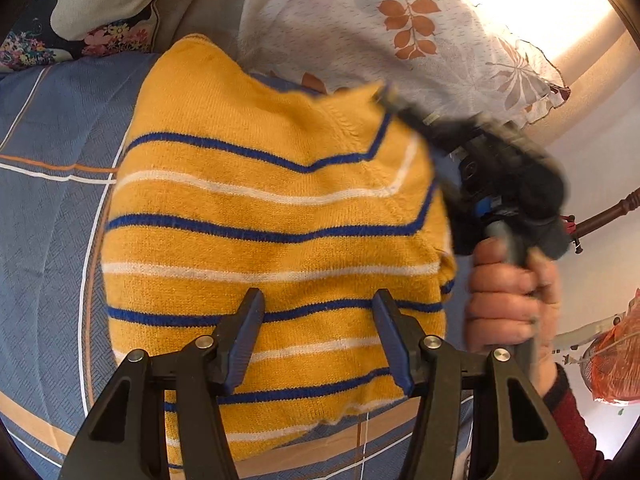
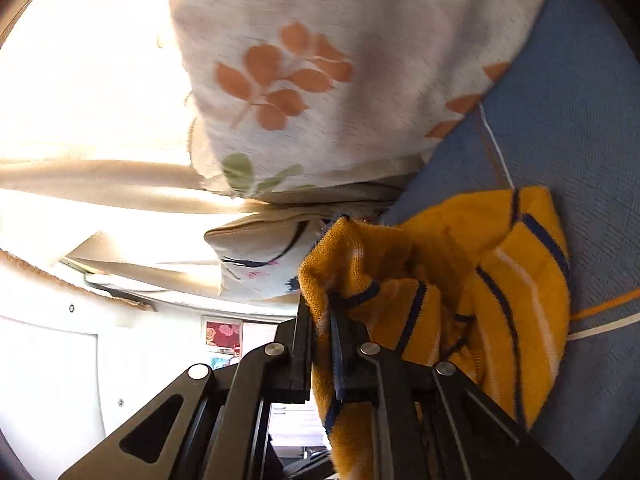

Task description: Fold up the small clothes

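Observation:
A small yellow knit sweater (image 1: 260,208) with blue and white stripes lies on the blue bedspread (image 1: 48,216). My left gripper (image 1: 318,300) is open just above the sweater's near part, holding nothing. My right gripper (image 1: 384,94), blurred in the left wrist view, is shut on the sweater's far right corner and lifts it. In the right wrist view the right gripper (image 2: 320,304) pinches a bunched edge of the sweater (image 2: 492,292), which hangs folded over itself.
A white pillow with orange leaves (image 1: 400,32) lies just beyond the sweater, also in the right wrist view (image 2: 320,80). A flowered cushion (image 1: 92,12) sits at the far left. A white wall is at the right.

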`<state>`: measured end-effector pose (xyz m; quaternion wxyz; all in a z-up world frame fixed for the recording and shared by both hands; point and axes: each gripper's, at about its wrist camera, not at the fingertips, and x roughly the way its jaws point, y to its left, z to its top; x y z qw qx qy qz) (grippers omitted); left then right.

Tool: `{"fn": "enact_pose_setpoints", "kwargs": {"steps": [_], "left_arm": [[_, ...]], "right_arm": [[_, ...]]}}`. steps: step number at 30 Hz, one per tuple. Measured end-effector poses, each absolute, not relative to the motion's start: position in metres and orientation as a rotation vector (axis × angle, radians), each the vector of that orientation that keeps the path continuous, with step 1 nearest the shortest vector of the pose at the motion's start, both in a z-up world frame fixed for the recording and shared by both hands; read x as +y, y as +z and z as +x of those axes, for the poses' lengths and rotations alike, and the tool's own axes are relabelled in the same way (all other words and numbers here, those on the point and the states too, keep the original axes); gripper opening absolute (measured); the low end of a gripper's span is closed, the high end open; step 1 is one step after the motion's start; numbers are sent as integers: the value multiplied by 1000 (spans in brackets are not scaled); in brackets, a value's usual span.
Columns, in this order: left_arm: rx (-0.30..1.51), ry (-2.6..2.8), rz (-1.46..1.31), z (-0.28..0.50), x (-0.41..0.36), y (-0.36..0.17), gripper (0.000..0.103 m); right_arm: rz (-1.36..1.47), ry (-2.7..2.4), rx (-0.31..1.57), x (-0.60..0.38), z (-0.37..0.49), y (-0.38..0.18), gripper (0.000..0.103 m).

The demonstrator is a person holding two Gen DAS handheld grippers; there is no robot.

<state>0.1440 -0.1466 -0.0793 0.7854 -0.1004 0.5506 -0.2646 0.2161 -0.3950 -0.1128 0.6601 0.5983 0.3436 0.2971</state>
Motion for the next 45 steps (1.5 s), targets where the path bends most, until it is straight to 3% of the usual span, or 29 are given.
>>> {"fn": "enact_pose_setpoints", "kwargs": {"steps": [2,4,6,8,15,19,22,24,30,32,39,41,45], "left_arm": [[1189,-575,-206,145,-149,-81,55],[1193,-574,-184,145,-152,-82,55],[1199,-575,-164,147,-153,-81,55],[1211,-580,-183,148,-149,-74,55],[1169,-551,-245,125,-112,-48,57],[1198,-523,-336,117,-88,-63,57],[1238,-487,-297,117,-82,-75,57],[1243,-468,-262,118,-83,-79,57],[1306,-410,-243,118,-71,-100,57],[1314,-404,-250,116,-65,-105,57],[1263,-439,-276,105,-57,-88,58],[1245,-447,-281,103,-55,-79,58],[1192,-466,-256,114,-53,-60,58]], "right_arm": [[1264,495,890,-400,215,-138,9],[1256,425,886,-414,203,-155,6],[1311,372,851,-425,188,-154,12],[1260,353,832,-432,170,-139,29],[1094,496,822,-413,61,-100,30],[972,483,837,-383,36,-93,46],[945,469,856,-363,40,-97,45],[982,571,898,-345,48,-100,15],[925,471,1054,-341,19,-129,13],[901,411,1050,-350,11,-128,9],[727,288,864,-347,25,-60,13],[701,310,841,-337,36,-48,30],[603,309,874,-308,64,-46,37]]}}
